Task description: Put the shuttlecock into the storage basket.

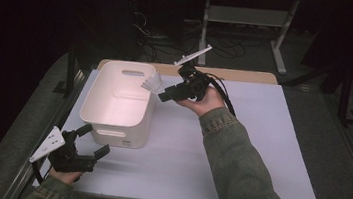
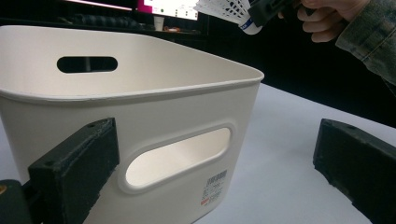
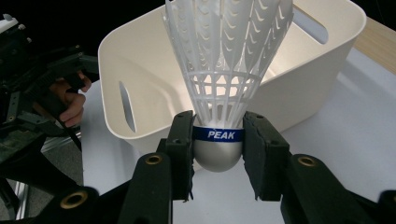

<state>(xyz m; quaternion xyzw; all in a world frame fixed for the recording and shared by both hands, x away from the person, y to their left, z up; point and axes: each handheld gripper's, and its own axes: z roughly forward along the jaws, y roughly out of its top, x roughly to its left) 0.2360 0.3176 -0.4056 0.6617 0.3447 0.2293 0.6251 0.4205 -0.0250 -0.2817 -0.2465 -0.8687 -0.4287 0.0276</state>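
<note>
A white plastic shuttlecock (image 3: 224, 65) with a blue band marked PEAK and a grey rounded cork is clamped at its base between the pads of my right gripper (image 3: 218, 149). In the high view that right gripper (image 1: 161, 93) holds the shuttlecock (image 1: 152, 82) just over the right rim of the cream bin (image 1: 96, 113), skirt pointing toward the bin. The shuttlecock (image 2: 229, 10) also shows at the top of the left gripper view. My left gripper (image 1: 93, 141) rests near the table's front left corner, jaws wide apart and empty, facing the bin's (image 2: 154, 116) near handle slot.
The white table (image 1: 259, 154) stretches right of the bin, with a wooden strip (image 1: 237, 75) along its far edge. Beyond it stand dark floor, cables and a desk frame (image 1: 282, 36). A metal rail (image 1: 30, 173) runs along the table's left side.
</note>
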